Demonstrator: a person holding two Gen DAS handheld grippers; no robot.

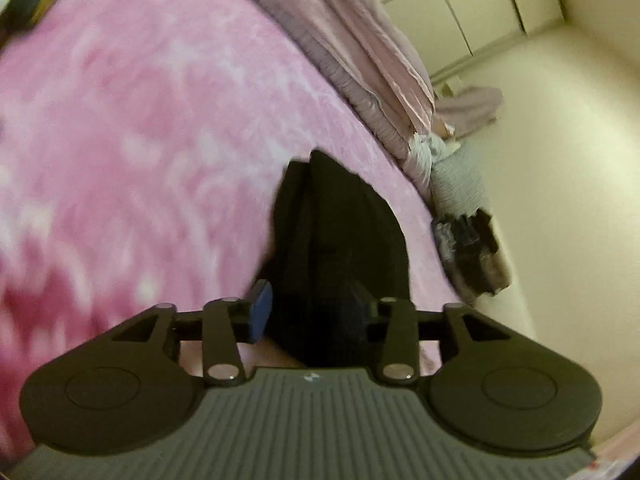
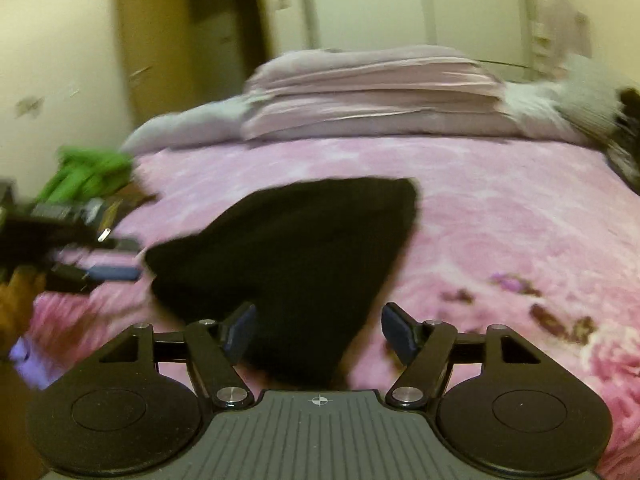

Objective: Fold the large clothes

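Observation:
A black garment (image 1: 340,232) lies folded in a long heap on the pink bedspread (image 1: 132,128). In the left wrist view its near end runs between the blue pads of my left gripper (image 1: 310,308); the jaws stand apart and the left pad (image 1: 260,312) shows a bare face beside the cloth. In the right wrist view the same garment (image 2: 296,248) spreads out ahead and narrows toward my right gripper (image 2: 320,332), whose jaws stand wide with the cloth's tip between them, unpressed. The left gripper (image 2: 120,260) shows blurred at the garment's left edge.
Folded lilac bedding (image 2: 372,92) is stacked at the head of the bed. Green cloth (image 2: 88,176) and dark items (image 2: 80,216) sit at the left edge. Grey and dark clothes (image 1: 460,184) lie beside the bed on the floor. Cupboards (image 2: 416,16) line the far wall.

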